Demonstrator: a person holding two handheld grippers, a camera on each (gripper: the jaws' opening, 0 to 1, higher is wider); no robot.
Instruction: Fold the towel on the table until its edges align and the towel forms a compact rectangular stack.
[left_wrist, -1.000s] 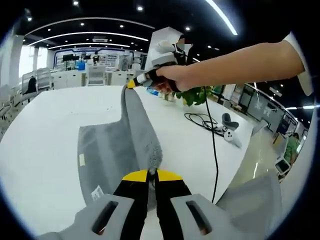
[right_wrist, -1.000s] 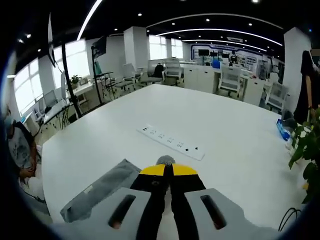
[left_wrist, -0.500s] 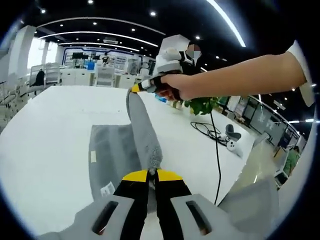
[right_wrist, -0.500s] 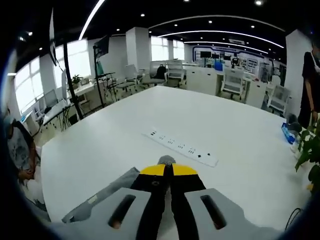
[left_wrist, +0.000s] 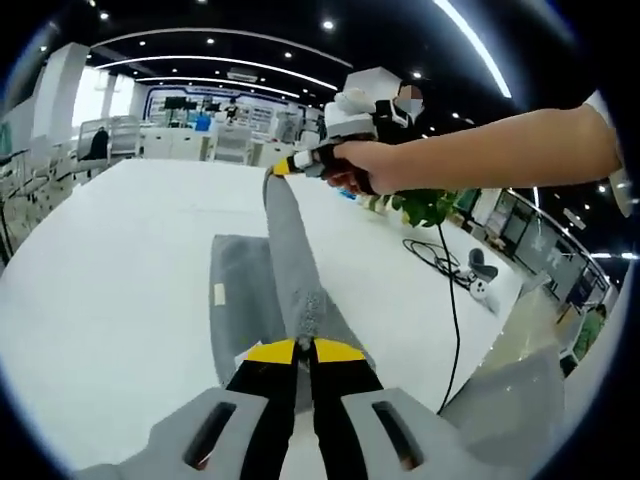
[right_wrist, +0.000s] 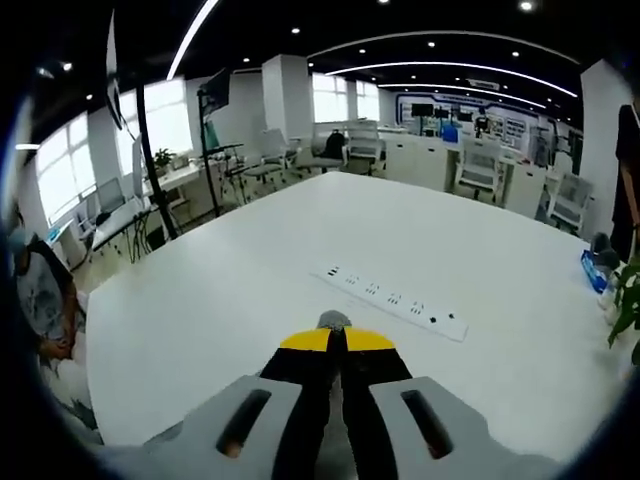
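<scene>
1. My left gripper (left_wrist: 302, 351) is clamped on the grey towel (left_wrist: 285, 262).
2. My right gripper (right_wrist: 333, 340) pinches its far corner; only a tuft shows there.
3. The towel's lower half lies on the table (left_wrist: 110, 270), partly hidden behind my jaws.
4. A power strip (right_wrist: 392, 299) sits beyond.

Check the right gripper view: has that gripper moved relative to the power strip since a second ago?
Yes. The right gripper has shifted left of the power strip, which now lies further right.

Left claw (left_wrist: 304, 350): my jaws are closed, pinching gray cloth at the tips.
Right claw (left_wrist: 283, 168): closed too, held out ahead in my hand (left_wrist: 365, 165), arm outstretched.
</scene>
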